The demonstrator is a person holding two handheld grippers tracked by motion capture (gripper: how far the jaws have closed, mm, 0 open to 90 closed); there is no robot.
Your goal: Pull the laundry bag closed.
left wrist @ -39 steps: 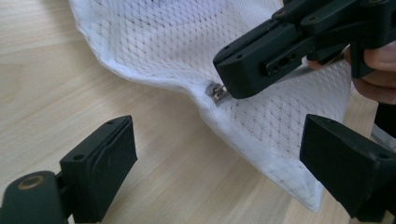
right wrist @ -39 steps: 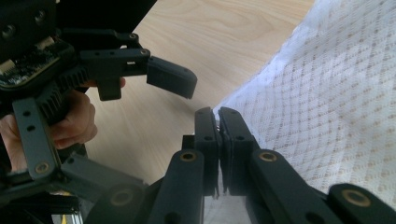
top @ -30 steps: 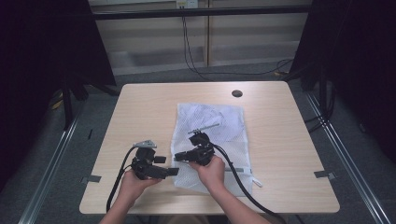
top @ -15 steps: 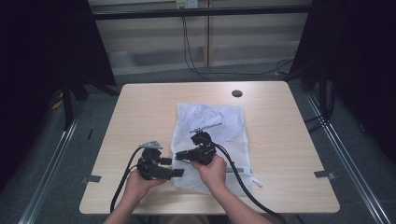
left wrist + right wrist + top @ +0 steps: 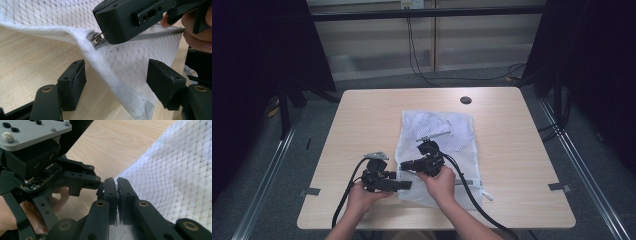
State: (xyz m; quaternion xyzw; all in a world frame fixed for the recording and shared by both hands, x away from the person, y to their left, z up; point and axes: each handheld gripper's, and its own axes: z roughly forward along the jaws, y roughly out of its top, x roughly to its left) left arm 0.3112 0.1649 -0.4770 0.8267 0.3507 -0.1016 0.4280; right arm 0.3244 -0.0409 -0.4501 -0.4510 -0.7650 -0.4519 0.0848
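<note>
While we are working at the near edge of the wooden counter (image 5: 362, 115), the white mesh laundry bag (image 5: 447, 135) is lying flat near its middle, its near left corner being lifted off the wood. We are holding the right gripper (image 5: 105, 35) with its jaws pressed together on the metal zipper pull (image 5: 96, 38) at that raised corner, so the mesh (image 5: 120, 65) is draping down from it in a fold. We are holding the left gripper (image 5: 115, 82) just beside it, its jaws standing wide apart on either side of the hanging fold and gripping nothing. In the high view, both hands are sitting close together over the bag's near left edge, and a small dark round disc (image 5: 465, 99) is resting near the far edge.
</note>
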